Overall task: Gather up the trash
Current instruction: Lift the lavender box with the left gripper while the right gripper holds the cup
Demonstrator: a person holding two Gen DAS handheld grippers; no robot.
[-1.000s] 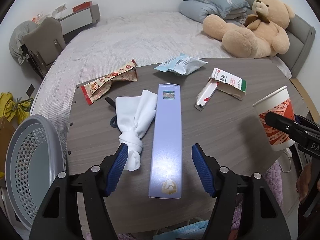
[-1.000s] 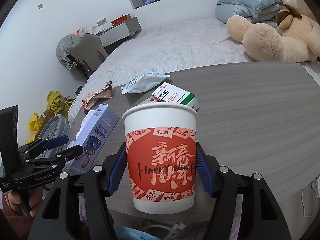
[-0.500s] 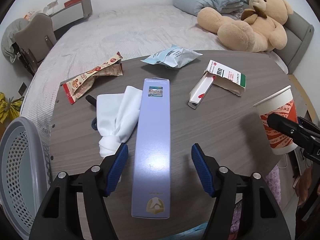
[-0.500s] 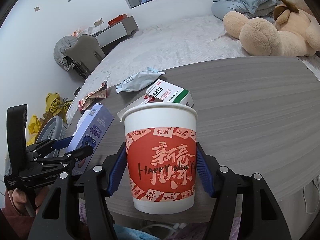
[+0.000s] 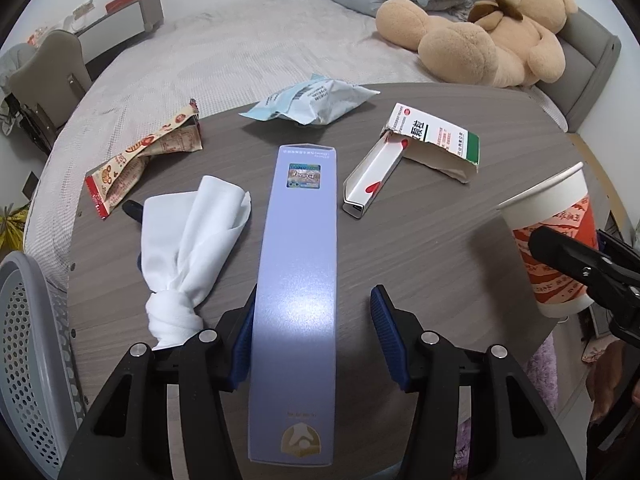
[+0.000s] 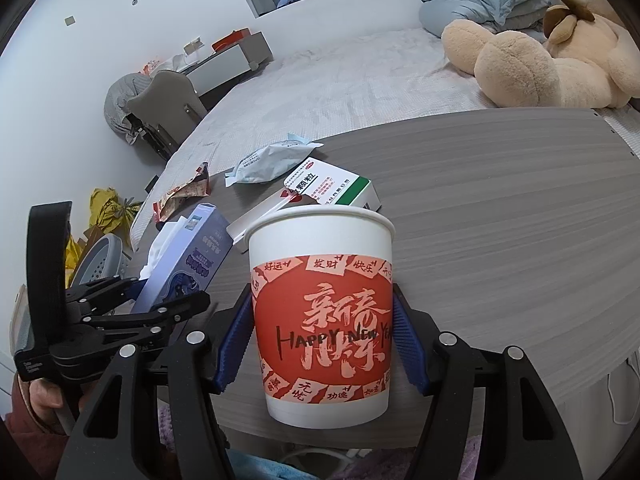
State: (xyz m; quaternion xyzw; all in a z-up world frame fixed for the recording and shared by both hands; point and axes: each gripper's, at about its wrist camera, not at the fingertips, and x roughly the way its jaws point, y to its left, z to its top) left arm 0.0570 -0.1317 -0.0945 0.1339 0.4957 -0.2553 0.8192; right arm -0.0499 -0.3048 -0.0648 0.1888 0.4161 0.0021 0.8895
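Observation:
My left gripper [image 5: 314, 334] is open around the near end of a long lavender box [image 5: 298, 272] lying on the round grey table [image 5: 440, 248]; the left pad touches the box, the right pad stands off it. My right gripper [image 6: 322, 338] is shut on a red and white paper cup [image 6: 322, 316], held upright at the table's near edge; the cup also shows in the left wrist view [image 5: 554, 240]. Other trash lies on the table: a knotted white tissue [image 5: 192, 240], a snack wrapper [image 5: 144, 160], a pale blue pouch [image 5: 312, 100] and an opened medicine box [image 5: 420, 152].
A grey perforated basket [image 5: 28, 360] stands off the table's left edge. Behind the table is a bed [image 5: 248, 56] with a teddy bear [image 5: 492, 32] and pillows. A chair [image 6: 168, 108] and desk stand at the far left.
My left gripper has moved forward along the lavender box, so the box now lies further between the fingers, the left pad against it. The right gripper holds the cup nearly still.

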